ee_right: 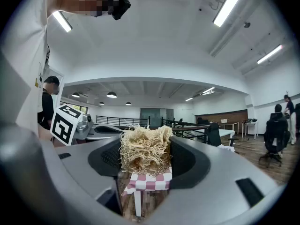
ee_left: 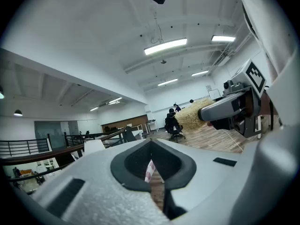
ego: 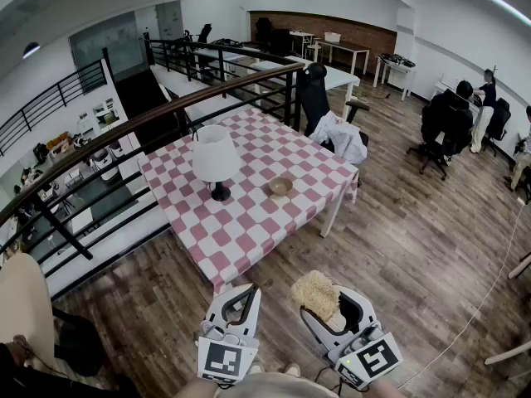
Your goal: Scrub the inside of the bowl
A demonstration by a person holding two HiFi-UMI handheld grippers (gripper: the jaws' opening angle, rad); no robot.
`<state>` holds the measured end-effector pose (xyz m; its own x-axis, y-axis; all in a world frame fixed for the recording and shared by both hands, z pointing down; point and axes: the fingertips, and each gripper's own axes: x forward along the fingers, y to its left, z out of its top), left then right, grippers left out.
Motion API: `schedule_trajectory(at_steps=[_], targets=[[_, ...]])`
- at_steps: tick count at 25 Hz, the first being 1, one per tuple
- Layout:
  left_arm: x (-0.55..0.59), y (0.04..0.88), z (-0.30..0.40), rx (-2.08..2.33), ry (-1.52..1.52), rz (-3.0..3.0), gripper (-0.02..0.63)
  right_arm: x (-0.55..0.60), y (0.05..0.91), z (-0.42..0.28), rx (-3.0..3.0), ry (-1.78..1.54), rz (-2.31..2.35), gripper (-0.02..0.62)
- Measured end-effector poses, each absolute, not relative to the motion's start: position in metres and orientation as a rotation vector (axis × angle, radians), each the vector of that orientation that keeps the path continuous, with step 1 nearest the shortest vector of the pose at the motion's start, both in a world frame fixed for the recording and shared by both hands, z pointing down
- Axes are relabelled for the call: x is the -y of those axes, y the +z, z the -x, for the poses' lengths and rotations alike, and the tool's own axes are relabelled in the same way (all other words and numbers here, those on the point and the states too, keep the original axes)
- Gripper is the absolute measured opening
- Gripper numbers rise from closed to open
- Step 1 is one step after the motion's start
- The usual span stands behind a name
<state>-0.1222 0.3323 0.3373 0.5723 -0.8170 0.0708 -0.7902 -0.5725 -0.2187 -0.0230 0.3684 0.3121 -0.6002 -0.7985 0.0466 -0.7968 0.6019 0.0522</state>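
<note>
The head view looks steeply down, well back from the checkered bench (ego: 249, 197), with the left tool (ego: 246, 298) and right tool (ego: 325, 301) at its near edge. Each tool view faces that far bench, catching the other tool sideways.

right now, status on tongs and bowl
Left tongs shut, empty. Right tongs shut on fibre scrubber. Bowl on checked table beside lamp, not yet reached.

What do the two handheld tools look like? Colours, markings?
The left tool and right tool match. Both have pale grey moulded plastic bodies with black lining inside the jaw openings. Each carries a white cube with a black square marker, the left cube and the right cube.
</note>
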Motion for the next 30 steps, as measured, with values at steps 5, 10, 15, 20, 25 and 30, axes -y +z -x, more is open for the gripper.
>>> schedule_trajectory(at_steps=[5,10,15,20,25,30], targets=[[-0.329,0.338,0.122,-1.343,-0.250,2.640,0.014,-0.364,0.314,0.025,2.749,-0.012,-1.376,0.262],[-0.328,0.337,0.114,-1.323,-0.244,2.680,0.014,-0.362,0.315,0.022,2.746,-0.004,-1.407,0.263],[-0.330,0.339,0.104,-1.283,-0.251,2.680,0.014,-0.359,0.321,0.011,2.678,-0.009,-1.440,0.264],[-0.334,0.342,0.093,-1.293,-0.266,2.718,0.014,-0.359,0.325,-0.003,2.657,0.024,-1.469,0.264],[-0.336,0.344,0.084,-1.294,-0.282,2.724,0.014,-0.357,0.329,-0.015,2.653,0.053,-1.476,0.264],[-0.340,0.347,0.070,-1.284,-0.337,2.696,0.014,-0.359,0.333,-0.027,2.664,0.055,-1.452,0.263]])
